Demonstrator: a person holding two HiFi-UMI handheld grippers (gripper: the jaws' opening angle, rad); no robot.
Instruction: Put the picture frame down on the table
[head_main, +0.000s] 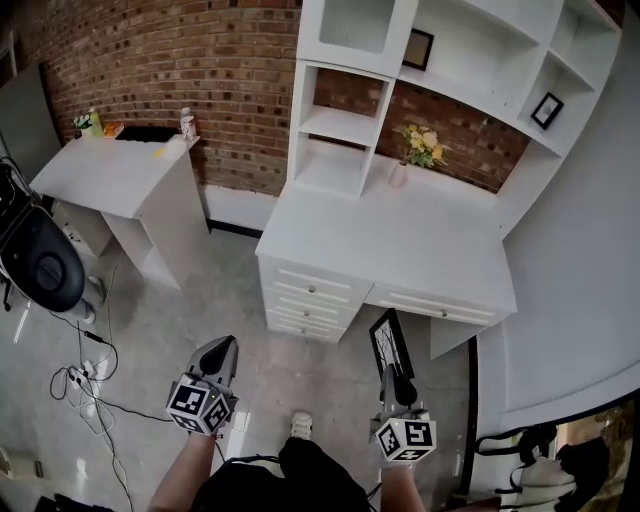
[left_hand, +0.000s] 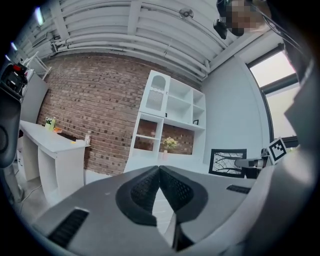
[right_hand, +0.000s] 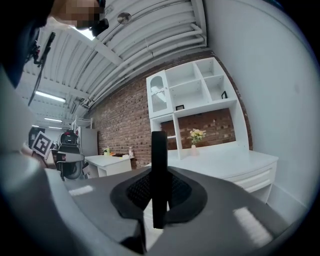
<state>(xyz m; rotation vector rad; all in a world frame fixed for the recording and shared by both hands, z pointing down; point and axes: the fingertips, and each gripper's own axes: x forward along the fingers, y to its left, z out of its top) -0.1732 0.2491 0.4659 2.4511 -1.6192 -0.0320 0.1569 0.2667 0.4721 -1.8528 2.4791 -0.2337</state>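
A black picture frame with a branch print stands upright, held edge-on by my right gripper, which is shut on it. In the right gripper view the frame is a dark vertical bar between the jaws. The frame also shows at the right of the left gripper view. My left gripper is shut with nothing in it, its pads meeting at the tip. Both hang over the floor in front of the white desk, whose top lies ahead and above them.
A vase of yellow flowers stands at the desk's back under white shelves. Small black frames sit on upper shelves. A second white table is at left, a dark chair and floor cables beyond it.
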